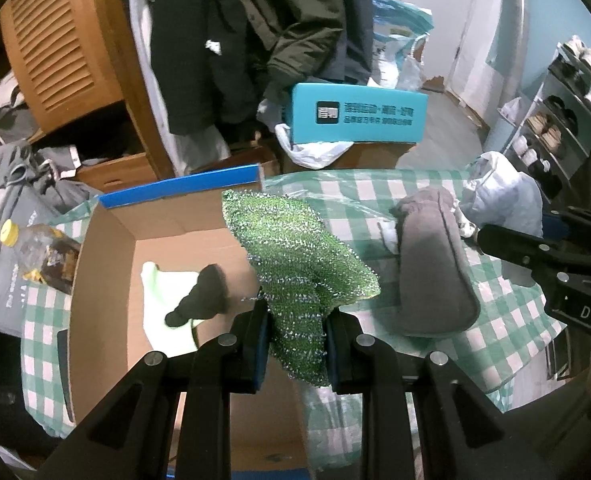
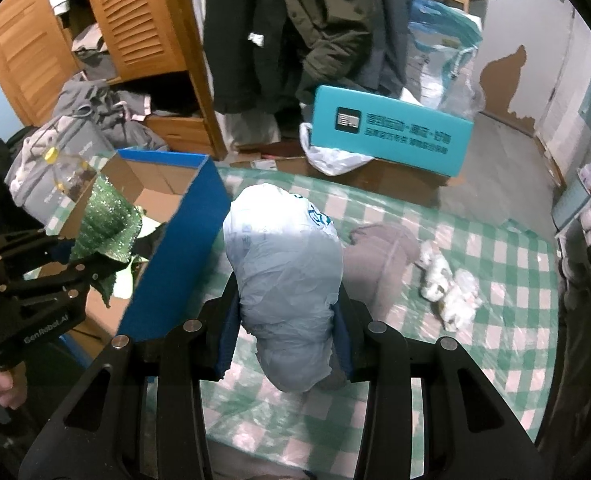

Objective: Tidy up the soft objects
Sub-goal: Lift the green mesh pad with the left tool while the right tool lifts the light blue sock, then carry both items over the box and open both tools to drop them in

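Note:
My left gripper [image 1: 297, 340] is shut on a sparkly green mesh cloth [image 1: 299, 256] and holds it over the right edge of an open cardboard box [image 1: 107, 264] with a blue rim. A black sock [image 1: 203, 296] and a pale green cloth [image 1: 163, 292] lie inside the box. My right gripper [image 2: 285, 340] is shut on a crumpled white plastic bag [image 2: 283, 264] above the checked tablecloth [image 2: 495, 248]. A grey fabric piece [image 1: 431, 264] lies on the table, also seen in the right wrist view [image 2: 379, 256]. A small white crumpled cloth [image 2: 451, 288] lies to its right.
A teal box [image 1: 355, 114] sits on cardboard beyond the table. Hanging coats [image 1: 255, 40] and a wooden wardrobe [image 1: 63, 52] stand behind. A plastic bottle with yellow cap [image 1: 35, 248] lies left of the box. A shoe rack [image 1: 567, 112] is at right.

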Action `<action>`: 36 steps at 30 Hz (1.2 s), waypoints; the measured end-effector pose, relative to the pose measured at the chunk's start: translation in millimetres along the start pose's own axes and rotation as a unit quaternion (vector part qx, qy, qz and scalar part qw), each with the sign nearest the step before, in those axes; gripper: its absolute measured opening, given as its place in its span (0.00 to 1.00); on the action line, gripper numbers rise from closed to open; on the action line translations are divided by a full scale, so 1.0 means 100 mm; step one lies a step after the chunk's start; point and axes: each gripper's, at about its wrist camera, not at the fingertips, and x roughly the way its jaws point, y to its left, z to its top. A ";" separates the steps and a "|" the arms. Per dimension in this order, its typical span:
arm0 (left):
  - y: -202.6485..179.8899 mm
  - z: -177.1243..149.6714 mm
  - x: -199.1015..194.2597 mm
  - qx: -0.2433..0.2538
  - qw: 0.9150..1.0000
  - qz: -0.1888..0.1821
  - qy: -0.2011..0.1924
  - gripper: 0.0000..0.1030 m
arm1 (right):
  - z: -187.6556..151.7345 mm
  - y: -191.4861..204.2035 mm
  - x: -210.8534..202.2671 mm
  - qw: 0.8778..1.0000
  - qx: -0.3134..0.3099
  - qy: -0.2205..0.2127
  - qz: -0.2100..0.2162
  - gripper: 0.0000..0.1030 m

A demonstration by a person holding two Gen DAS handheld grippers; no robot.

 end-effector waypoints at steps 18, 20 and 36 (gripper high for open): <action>0.60 -0.14 -0.01 -0.046 0.999 0.023 0.003 0.22 | 0.28 0.75 0.33 0.998 -0.046 0.013 0.043 0.38; 0.67 -0.16 0.00 -0.051 0.998 0.026 0.004 0.22 | 0.31 0.83 0.37 0.997 -0.052 0.015 0.046 0.38; 1.11 -0.32 0.15 -0.090 0.995 0.041 0.026 0.22 | 0.42 1.34 0.69 0.993 -0.080 0.040 0.073 0.38</action>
